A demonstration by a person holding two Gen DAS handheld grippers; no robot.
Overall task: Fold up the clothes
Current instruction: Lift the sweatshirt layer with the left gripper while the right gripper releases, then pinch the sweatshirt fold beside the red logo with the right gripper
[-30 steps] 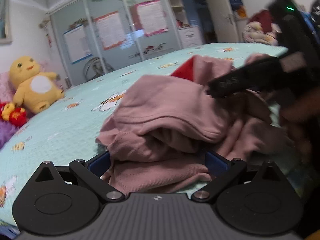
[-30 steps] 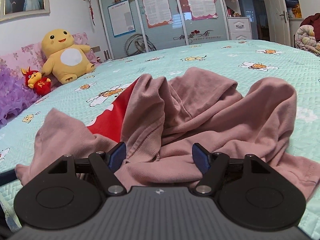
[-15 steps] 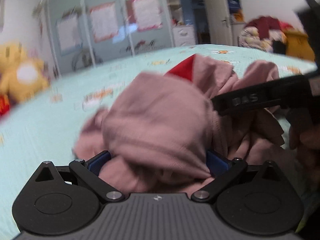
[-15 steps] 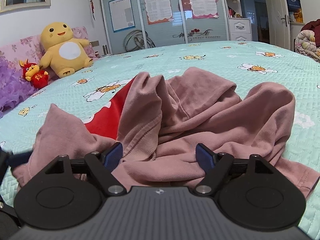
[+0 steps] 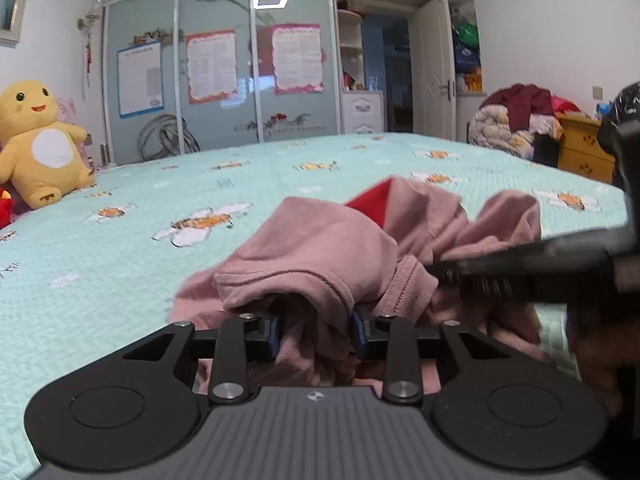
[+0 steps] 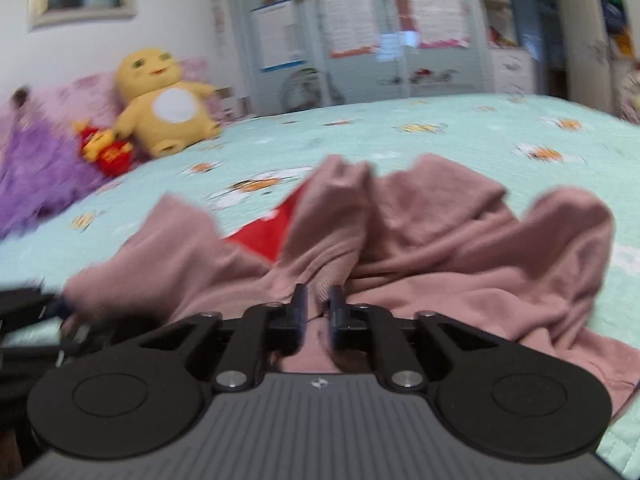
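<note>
A crumpled dusty-pink garment (image 5: 320, 256) with a red patch (image 5: 370, 202) lies bunched on the mint bedspread. My left gripper (image 5: 316, 332) is shut on a thick fold of the pink garment at its near left side. In the right wrist view the same pink garment (image 6: 460, 248) spreads ahead, its red patch (image 6: 264, 236) showing left of centre. My right gripper (image 6: 318, 306) is shut on a ribbed edge of it. The right gripper's black finger (image 5: 520, 268) crosses the left wrist view from the right, over the cloth. The left gripper's tip (image 6: 24, 308) shows at the far left.
The mint bedspread (image 5: 120, 248) with cartoon prints extends far and left. A yellow plush toy (image 6: 160, 104), a small red toy (image 6: 102, 148) and purple fluffy fabric (image 6: 36, 176) sit at the head end. Sliding wardrobe doors (image 5: 220, 88) stand behind; piled laundry (image 5: 516, 124) and a yellow cabinet (image 5: 584, 152) at right.
Both grippers went from open around the cloth to shut on folds of the pink garment. The left wrist view swung and settled; the right wrist view is now blurred by motion.
</note>
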